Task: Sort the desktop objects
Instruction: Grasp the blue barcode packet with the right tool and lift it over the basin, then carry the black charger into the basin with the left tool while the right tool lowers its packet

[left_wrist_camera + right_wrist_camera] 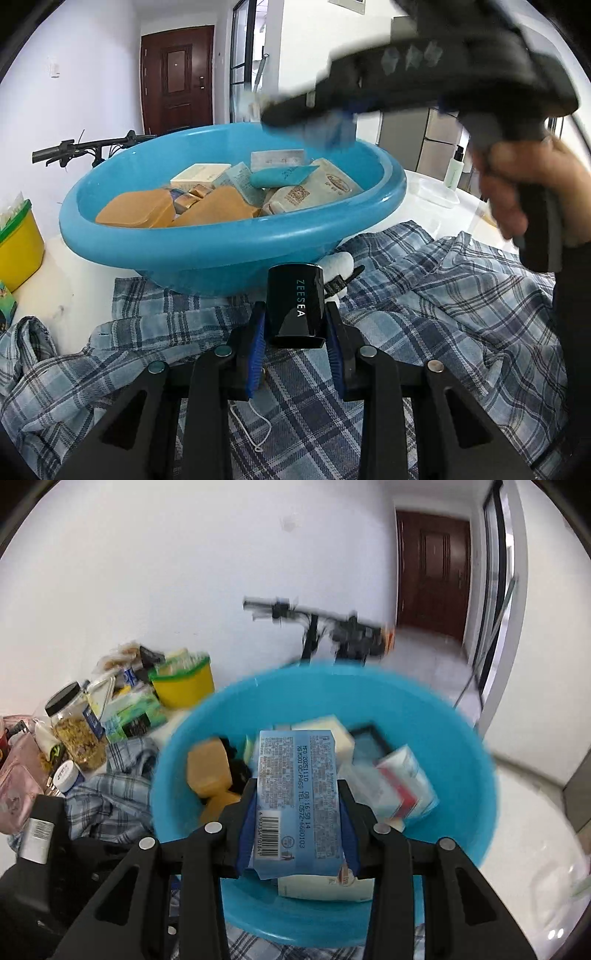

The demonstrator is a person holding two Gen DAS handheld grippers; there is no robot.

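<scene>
Here the left gripper (295, 325) pinches a black ZEESEA container (295, 306) between its blue pads, just short of the blue basin (207, 243) ahead of it, over a plaid shirt (424, 295). The right gripper (298, 794) clamps a light-blue printed packet (297, 797) above the basin's packed interior

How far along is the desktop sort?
Partly done: the blue basin already holds several boxes and packets. In hand: the right gripper carries a blue packet over the basin; the left gripper grips a black ZEESEA box. Left: jars and snacks beside the basin.
</scene>
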